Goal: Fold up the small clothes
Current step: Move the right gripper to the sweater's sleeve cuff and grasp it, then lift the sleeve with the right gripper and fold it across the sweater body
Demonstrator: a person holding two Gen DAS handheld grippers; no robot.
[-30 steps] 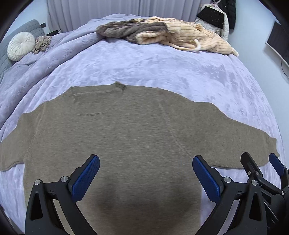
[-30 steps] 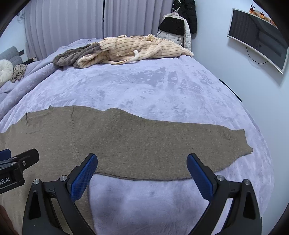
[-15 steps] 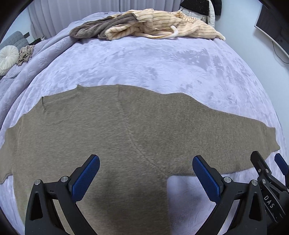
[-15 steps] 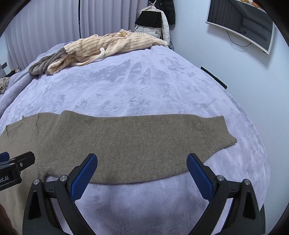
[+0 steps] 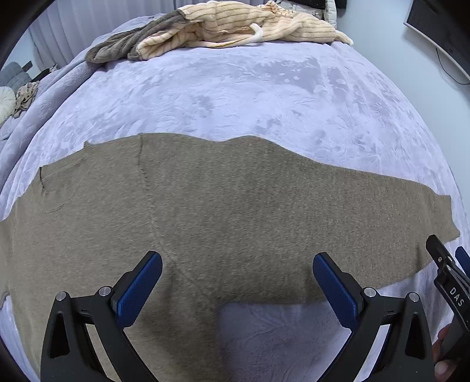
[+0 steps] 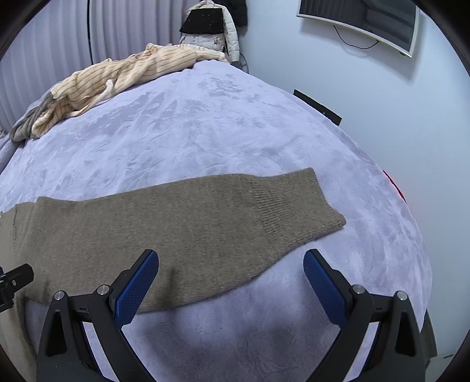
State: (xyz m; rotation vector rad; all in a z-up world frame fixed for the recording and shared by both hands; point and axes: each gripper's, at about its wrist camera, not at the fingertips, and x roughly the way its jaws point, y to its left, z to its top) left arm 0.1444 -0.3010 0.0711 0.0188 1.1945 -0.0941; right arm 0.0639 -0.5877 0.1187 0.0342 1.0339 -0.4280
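A brown knit sweater (image 5: 223, 205) lies flat on the lavender bed cover (image 5: 235, 94), its right sleeve stretched out to the right. My left gripper (image 5: 236, 279) is open and empty, hovering over the sweater's armpit where sleeve meets body. My right gripper (image 6: 230, 274) is open and empty, just above the near edge of the sleeve (image 6: 176, 223), left of its ribbed cuff (image 6: 296, 202). The right gripper's fingers (image 5: 440, 255) show at the right edge of the left wrist view.
A heap of striped cream and grey clothes (image 5: 223, 26) lies at the far end of the bed; it also shows in the right wrist view (image 6: 117, 76). A wall with a monitor (image 6: 361, 20) runs close along the bed's right edge. A jacket (image 6: 210, 32) hangs behind.
Both grippers have moved to the right along the sweater, from its body toward the right sleeve and cuff. Both stay open. The sweater has not moved.
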